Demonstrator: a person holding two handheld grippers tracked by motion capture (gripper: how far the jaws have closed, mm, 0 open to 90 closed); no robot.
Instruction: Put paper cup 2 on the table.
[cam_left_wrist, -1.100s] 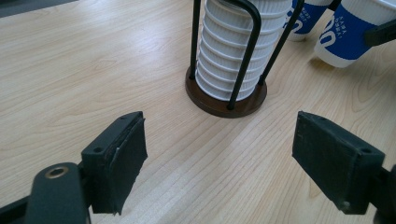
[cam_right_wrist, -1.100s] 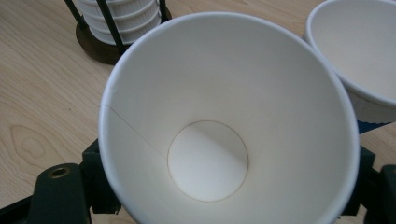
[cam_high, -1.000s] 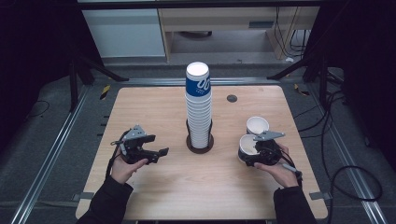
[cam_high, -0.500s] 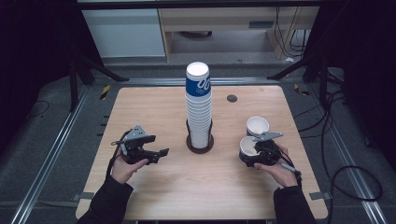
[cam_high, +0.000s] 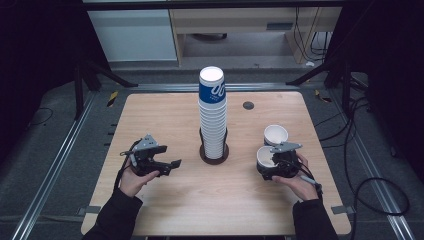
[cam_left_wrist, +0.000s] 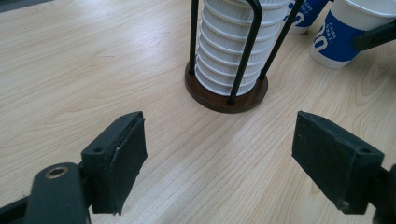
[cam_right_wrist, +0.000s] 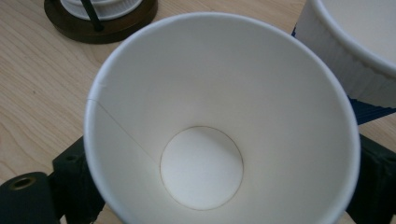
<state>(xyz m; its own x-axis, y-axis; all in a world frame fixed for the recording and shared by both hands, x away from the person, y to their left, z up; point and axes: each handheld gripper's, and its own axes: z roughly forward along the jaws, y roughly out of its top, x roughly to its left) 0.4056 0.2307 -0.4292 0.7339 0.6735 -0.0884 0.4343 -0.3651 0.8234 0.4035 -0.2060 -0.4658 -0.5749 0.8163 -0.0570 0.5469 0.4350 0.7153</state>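
A tall stack of white and blue paper cups (cam_high: 212, 115) stands in a dark wire holder (cam_high: 214, 154) at the table's middle. My right gripper (cam_high: 267, 166) is shut on an upright paper cup (cam_high: 263, 155) that rests on the table right of the stack. In the right gripper view this cup (cam_right_wrist: 219, 116) sits between the two jaws, its white inside showing. A second cup (cam_high: 276, 134) stands just behind it, close but apart. My left gripper (cam_high: 169, 156) is open left of the stack and holds nothing; its own view shows the wide-set jaws (cam_left_wrist: 219, 140) facing the holder's base (cam_left_wrist: 224, 95).
The light wooden table (cam_high: 150, 115) has a small dark grommet (cam_high: 248, 105) at the back right. Metal rails, cables and stand legs lie on the floor around it. In the left gripper view the held cup (cam_left_wrist: 343, 35) and the second cup (cam_left_wrist: 303, 18) stand beyond the holder.
My right gripper with its cup has shifted slightly toward the person, away from the second cup. The left gripper has stayed in place.
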